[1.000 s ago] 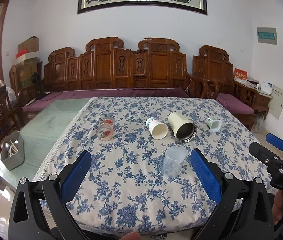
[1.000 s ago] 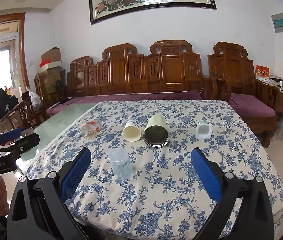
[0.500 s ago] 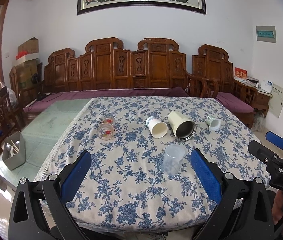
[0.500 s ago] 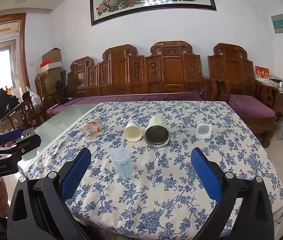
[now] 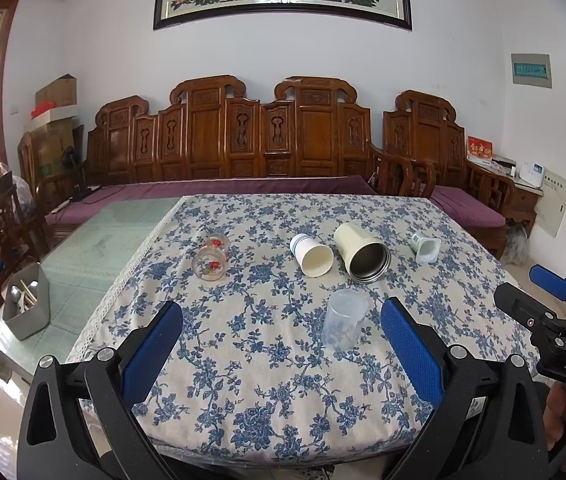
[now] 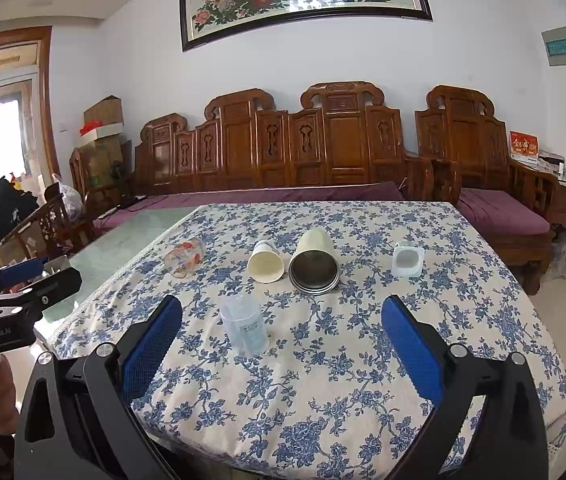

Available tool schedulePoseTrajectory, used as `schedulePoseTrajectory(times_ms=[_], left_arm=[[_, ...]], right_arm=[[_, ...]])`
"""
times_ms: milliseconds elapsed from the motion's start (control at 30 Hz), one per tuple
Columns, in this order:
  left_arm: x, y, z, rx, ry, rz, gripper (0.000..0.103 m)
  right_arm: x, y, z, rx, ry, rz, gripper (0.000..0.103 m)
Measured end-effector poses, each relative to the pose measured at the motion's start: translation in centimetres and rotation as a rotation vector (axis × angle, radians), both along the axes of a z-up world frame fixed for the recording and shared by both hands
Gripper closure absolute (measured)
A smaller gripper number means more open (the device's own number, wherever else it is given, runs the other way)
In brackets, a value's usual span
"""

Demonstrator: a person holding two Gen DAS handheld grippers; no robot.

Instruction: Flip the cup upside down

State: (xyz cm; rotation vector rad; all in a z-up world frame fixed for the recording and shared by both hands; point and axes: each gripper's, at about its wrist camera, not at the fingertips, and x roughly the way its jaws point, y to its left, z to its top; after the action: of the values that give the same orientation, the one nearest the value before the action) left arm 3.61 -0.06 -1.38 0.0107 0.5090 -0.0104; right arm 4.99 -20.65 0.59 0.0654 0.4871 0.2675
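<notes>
A clear plastic cup (image 5: 343,319) stands upside down on the floral tablecloth, nearest to me; it also shows in the right wrist view (image 6: 244,330). Behind it lie on their sides a flowered glass (image 5: 211,258), a white paper cup (image 5: 311,255), a cream steel tumbler (image 5: 361,252) and a small pale green cup (image 5: 426,247). My left gripper (image 5: 281,350) is open and empty at the table's near edge. My right gripper (image 6: 281,350) is open and empty, also at the near edge, and shows in the left wrist view (image 5: 551,320).
The table (image 5: 243,400) has a bare glass part on the left (image 5: 95,252) with a grey utensil holder (image 5: 27,308). A carved wooden sofa (image 5: 283,152) with purple cushions stands behind. Wooden chairs stand at the left.
Both grippers have drawn back slightly from the table; more of the near edge shows. The cups have not moved.
</notes>
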Motion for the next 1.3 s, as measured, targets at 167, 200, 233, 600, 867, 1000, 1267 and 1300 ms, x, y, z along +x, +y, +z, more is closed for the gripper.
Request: schedulePoseTrajectory(times_ms=[167,200,233,600,867,1000,1267,1300], left_arm=[[0.01,-0.10,0.00,-0.001,-0.002,-0.001,0.008],[0.01,-0.10,0.00,0.000,-0.001,-0.001,0.008],[0.01,-0.13,0.00,0.000,-0.001,-0.001,0.008],[-0.05,-0.23,0.23,-0.002,-0.006,-0.001,0.008],[-0.05,-0.29,0.30,-0.002,-0.009,-0.001,0.008],[-0.08,-0.21,0.30,-0.002,-0.008,-0.001,0.008],[-0.09,-0.18,0.32,-0.002,-0.010,-0.001,0.008],[-0.09,-0.17,0.32,-0.002,-0.009,-0.001,0.008]], right_arm=[[-0.03,0.04,0.02,0.001,-0.001,0.000,0.002],[-0.04,0.06,0.03,0.002,-0.002,0.000,0.002],[-0.09,0.11,0.04,0.002,-0.002,0.000,0.002],[-0.16,0.08,0.02,0.001,-0.004,-0.001,0.002],[-0.15,0.05,-0.03,0.002,0.001,0.000,0.002],[-0.16,0.03,-0.04,0.001,0.001,0.000,0.002],[-0.10,0.05,-0.12,0.002,0.003,0.001,0.002],[-0.10,0.04,-0.11,0.002,0.002,0.001,0.002]])
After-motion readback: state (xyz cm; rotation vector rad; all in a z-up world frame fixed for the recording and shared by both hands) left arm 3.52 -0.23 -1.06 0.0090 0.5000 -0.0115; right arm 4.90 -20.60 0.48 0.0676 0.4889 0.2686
